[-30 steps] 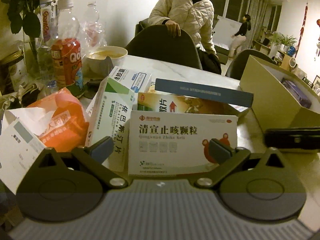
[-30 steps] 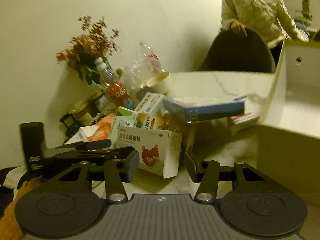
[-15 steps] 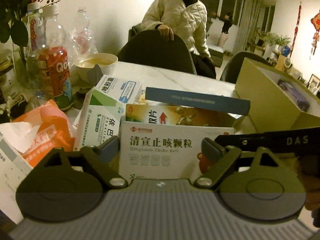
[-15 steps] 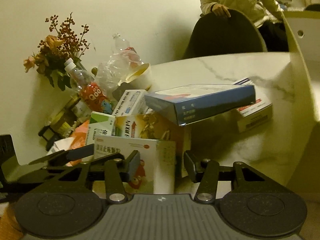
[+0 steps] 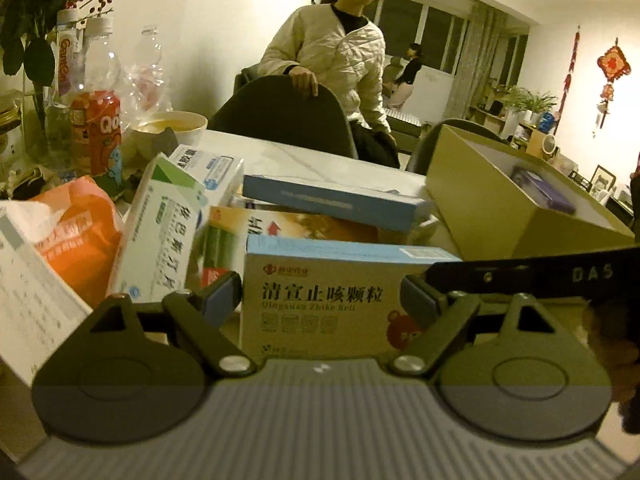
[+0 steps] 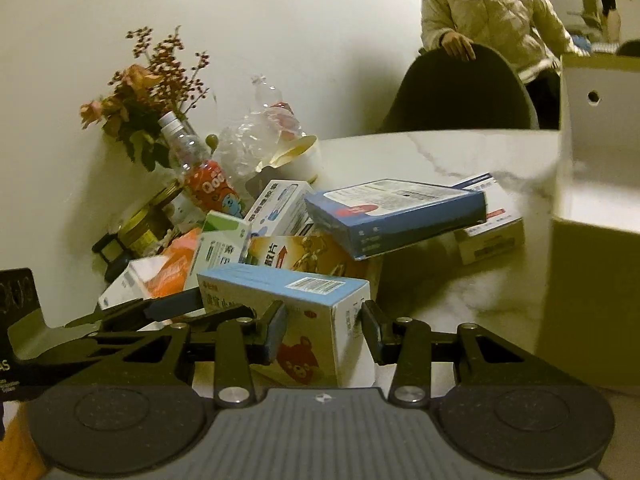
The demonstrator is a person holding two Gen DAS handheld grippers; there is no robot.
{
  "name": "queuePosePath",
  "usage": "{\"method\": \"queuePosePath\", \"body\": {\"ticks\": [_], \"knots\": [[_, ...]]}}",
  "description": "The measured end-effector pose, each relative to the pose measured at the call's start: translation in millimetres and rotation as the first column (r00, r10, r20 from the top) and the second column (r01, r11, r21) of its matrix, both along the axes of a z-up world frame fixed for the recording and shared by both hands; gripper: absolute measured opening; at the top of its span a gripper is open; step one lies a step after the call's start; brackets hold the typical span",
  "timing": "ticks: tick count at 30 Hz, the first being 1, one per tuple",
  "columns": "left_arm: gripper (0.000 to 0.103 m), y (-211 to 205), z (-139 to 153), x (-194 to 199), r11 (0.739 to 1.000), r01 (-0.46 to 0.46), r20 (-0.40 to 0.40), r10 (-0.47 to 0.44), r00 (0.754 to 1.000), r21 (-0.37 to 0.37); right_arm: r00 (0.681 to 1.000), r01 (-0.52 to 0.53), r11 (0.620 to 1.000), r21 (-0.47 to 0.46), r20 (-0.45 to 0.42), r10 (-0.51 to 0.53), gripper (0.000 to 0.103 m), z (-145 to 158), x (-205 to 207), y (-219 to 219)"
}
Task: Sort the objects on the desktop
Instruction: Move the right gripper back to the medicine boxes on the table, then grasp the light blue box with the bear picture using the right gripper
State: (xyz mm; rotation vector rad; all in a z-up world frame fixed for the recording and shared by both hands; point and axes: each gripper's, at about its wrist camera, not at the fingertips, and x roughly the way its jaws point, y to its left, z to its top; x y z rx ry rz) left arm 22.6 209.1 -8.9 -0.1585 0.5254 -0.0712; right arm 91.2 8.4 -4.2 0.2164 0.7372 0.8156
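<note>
On marble table (image 6: 460, 152), cough-granule box (image 5: 324, 304) stands before medicine pile, between wide left tongs (image 5: 320, 300). Right tongs (image 6: 324, 330) wide, straddling its end. Center box, close evenly; cardboard bin (image 5: 520, 208) waits right.

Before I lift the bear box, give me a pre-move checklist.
1. Bear box between the left tongs: ok, one pad on each side.
2. Left pads gripping firmly: cannot tell.
3. Right tongs out of the way: not ok, open and close to the box's end.
4. Pile behind stable: not ok, blue box perches tilted on top.
5. Open carton has room: ok, only a purple item shows inside.
</note>
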Motion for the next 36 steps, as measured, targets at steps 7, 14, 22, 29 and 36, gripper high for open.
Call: {"method": "queuePosePath", "body": {"ticks": [7, 14, 22, 29, 36], "knots": [[0.088, -13.8, -7.7, -18.2, 1.0, 0.012, 0.01, -0.012, 1.0, -0.019, 0.999, -0.031, 0.998, -0.048, 0.021, 0.032, 0.045, 5.2, -21.4, -15.0], [0.09, -23.6, -7.8, -27.0, 0.999, 0.018, 0.024, -0.017, 1.0, -0.042, 0.997, -0.06, 0.994, -0.096, 0.04, 0.065, 0.045, 10.5, -42.8, -30.0], [0.096, -36.2, -0.3, -44.6, 0.993, -0.113, 0.026, 0.112, 0.993, 0.043, 0.981, -0.13, 0.973, -0.189, 0.12, 0.154, 0.053, 18.0, -55.6, -27.4], [0.096, -28.4, -4.7, -45.6, 0.967, -0.236, -0.158, 0.248, 0.956, 0.092, 0.948, -0.193, 0.934, -0.301, 0.189, 0.257, 0.054, 29.9, -49.1, -7.5], [0.097, -16.6, -10.7, -49.6, 0.956, -0.277, -0.235, 0.292, 0.927, 0.097, 0.906, -0.265, 0.877, -0.4, 0.208, 0.369, 0.058, 31.9, -41.6, 18.9]]}}
